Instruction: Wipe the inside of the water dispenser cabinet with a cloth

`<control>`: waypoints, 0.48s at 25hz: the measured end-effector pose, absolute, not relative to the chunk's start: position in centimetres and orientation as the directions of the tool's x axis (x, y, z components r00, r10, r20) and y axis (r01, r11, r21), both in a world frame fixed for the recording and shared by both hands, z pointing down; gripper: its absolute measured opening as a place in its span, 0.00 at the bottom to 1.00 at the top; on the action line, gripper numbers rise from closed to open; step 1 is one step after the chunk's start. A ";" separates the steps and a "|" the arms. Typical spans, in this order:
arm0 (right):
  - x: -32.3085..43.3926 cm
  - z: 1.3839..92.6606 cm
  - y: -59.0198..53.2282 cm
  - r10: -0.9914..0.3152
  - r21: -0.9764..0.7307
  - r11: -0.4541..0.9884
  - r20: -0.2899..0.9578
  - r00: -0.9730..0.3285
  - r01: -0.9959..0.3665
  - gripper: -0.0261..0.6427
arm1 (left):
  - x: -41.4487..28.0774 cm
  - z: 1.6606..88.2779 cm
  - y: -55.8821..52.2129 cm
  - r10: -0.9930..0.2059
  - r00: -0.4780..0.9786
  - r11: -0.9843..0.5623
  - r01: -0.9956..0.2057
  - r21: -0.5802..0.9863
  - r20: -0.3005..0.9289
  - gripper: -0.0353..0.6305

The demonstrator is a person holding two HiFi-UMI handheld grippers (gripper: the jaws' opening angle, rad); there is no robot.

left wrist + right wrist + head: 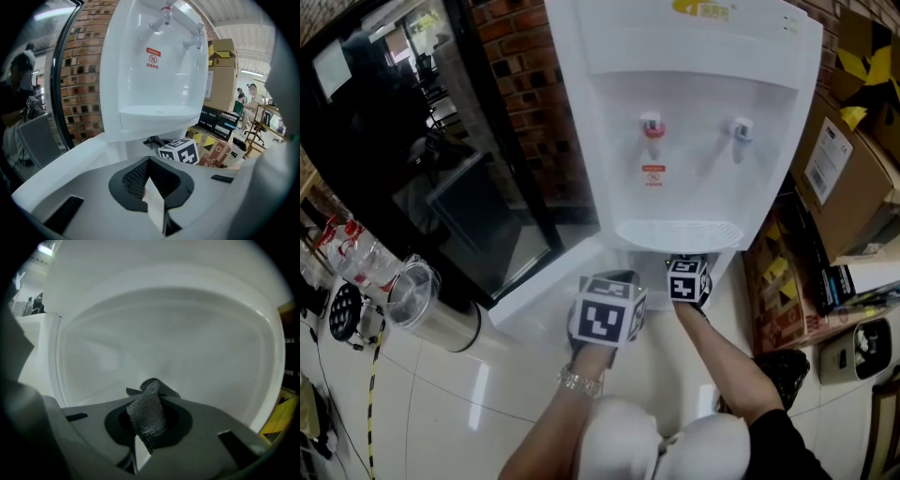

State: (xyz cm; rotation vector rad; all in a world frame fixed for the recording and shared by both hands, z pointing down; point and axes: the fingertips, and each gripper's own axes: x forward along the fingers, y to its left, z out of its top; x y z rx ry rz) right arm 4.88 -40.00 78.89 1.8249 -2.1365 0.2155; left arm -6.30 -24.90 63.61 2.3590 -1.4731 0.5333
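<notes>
From the head view, the dispenser [694, 122] stands against a brick wall with its cabinet [649, 264] open beneath the drip tray and the door [539, 295] swung out to the dispenser's left. The right gripper [687, 274] reaches into the cabinet mouth just under the tray, and the left gripper [611, 287] hangs in front of the dispenser, beside the door. Boxes [848, 178] crowd the dispenser's right side, so the right elbow has little room there. Tiled floor in front of the dispenser gives room to pull back. In the left gripper view the jaws are together with nothing between them, pointing at the dispenser front, with the other gripper's cube just below the tray. The door edge lies close by, but this gripper is not gripping it, so the door could probably swing in on the working arm. In the right gripper view the jaws are clamped on a dark mesh cloth [147, 413], inside the cabinet and facing its white curved back wall. Whether it touches the wall cannot be told. Only a narrow fold is pinched, so a hard drag might pull the cloth free. The tray lip above is likely to catch the cube on a high stroke.
</notes>
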 end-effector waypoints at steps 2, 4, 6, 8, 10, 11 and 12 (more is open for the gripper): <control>2.9 78.7 -39.6 -0.919 0.034 0.247 0.324 -0.223 -0.968 0.07 | -6.3 63.6 -24.9 -0.788 0.405 -0.424 -0.903 0.068 0.463 0.06; 0.0 78.5 -39.0 -0.886 -0.020 0.363 0.300 -0.352 -0.931 0.07 | -6.4 63.5 -24.9 -0.788 0.409 -0.426 -0.902 0.072 0.460 0.06; -2.4 78.8 -38.3 -0.849 -0.038 0.448 0.294 -0.439 -0.893 0.07 | -6.3 63.3 -24.8 -0.787 0.417 -0.432 -0.899 0.075 0.455 0.06; -3.8 79.5 -37.8 -0.820 -0.051 0.494 0.306 -0.484 -0.868 0.07 | -6.4 63.1 -24.6 -0.788 0.419 -0.434 -0.898 0.077 0.451 0.06; -3.5 80.1 -37.9 -0.818 -0.055 0.489 0.318 -0.480 -0.870 0.07 | -6.6 63.0 -24.6 -0.789 0.418 -0.430 -0.899 0.081 0.450 0.06; -2.8 80.3 -38.2 -0.823 -0.058 0.474 0.324 -0.466 -0.878 0.07 | -6.5 63.1 -24.6 -0.788 0.419 -0.430 -0.899 0.084 0.450 0.06; -1.8 80.6 -38.6 -0.831 -0.060 0.451 0.334 -0.444 -0.890 0.07 | -6.5 63.1 -24.6 -0.787 0.421 -0.431 -0.898 0.087 0.452 0.06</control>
